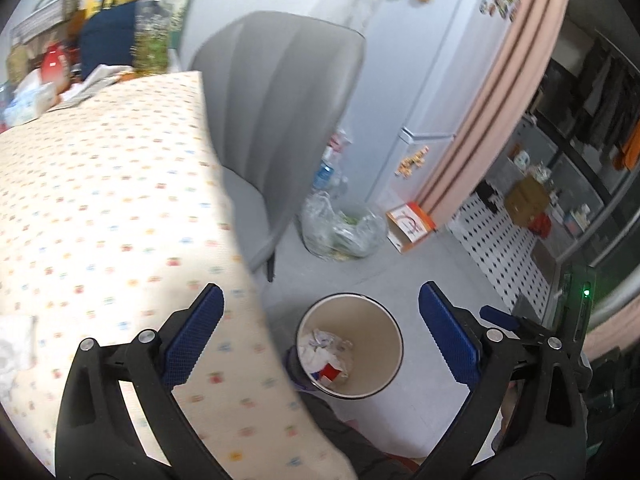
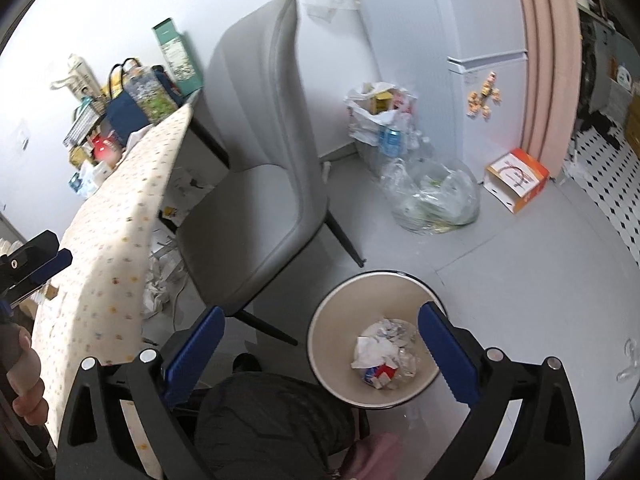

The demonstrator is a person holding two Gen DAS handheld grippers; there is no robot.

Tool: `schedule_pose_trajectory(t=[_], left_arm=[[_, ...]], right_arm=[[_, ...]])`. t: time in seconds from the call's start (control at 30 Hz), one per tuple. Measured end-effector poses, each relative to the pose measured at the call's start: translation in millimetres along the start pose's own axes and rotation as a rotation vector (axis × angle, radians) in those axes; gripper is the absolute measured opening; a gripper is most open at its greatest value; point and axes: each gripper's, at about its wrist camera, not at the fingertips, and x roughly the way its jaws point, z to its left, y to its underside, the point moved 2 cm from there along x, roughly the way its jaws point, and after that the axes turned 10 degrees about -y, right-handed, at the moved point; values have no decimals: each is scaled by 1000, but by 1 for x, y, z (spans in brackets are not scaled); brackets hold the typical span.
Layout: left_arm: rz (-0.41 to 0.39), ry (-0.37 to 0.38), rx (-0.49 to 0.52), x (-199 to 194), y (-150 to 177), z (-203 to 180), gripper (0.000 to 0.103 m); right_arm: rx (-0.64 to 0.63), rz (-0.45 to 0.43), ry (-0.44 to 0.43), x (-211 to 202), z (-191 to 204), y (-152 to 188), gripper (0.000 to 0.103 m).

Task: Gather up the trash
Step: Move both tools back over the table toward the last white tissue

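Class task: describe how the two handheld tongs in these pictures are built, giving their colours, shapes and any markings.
The left tongs and the right tongs match: black plastic forked arms with cut-out slots, round silver pivot pins, and long blue pads with a ribbed, textured face. No cables, labels or sleeves show.

A grey chair (image 2: 260,168) stands at the centre of the frame, tucked against a table with a dotted cloth (image 2: 120,232) on the left. Behind are white walls (image 2: 100,20); below, a pale grey floor (image 2: 500,280). A white fridge (image 2: 488,92) and a pink striped curtain (image 2: 548,60) fill the upper right.
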Motion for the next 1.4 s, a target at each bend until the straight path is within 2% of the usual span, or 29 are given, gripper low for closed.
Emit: schedule_pose_trajectory(t=[0.4,0.7,0.87,1.07,1.4], left_arm=[[-76,-44,-126,-47,15,85,97],[-122,-92,-220,-77,28,140,97],[-147,-144,-274,-95,39,176,97],[-160,-205,-367,-113,55,223,97],[-162,-291,-453,-138,83,278,97]], right_arm=[[-132,4,-46,-2,91,-5,95],[-288,17,-123,5,181,-9,95],[-363,42,-174,15,232,-8,95],[-463,77,-232,30,287,2,95],[-613,169,-312,60,367,32,95]])
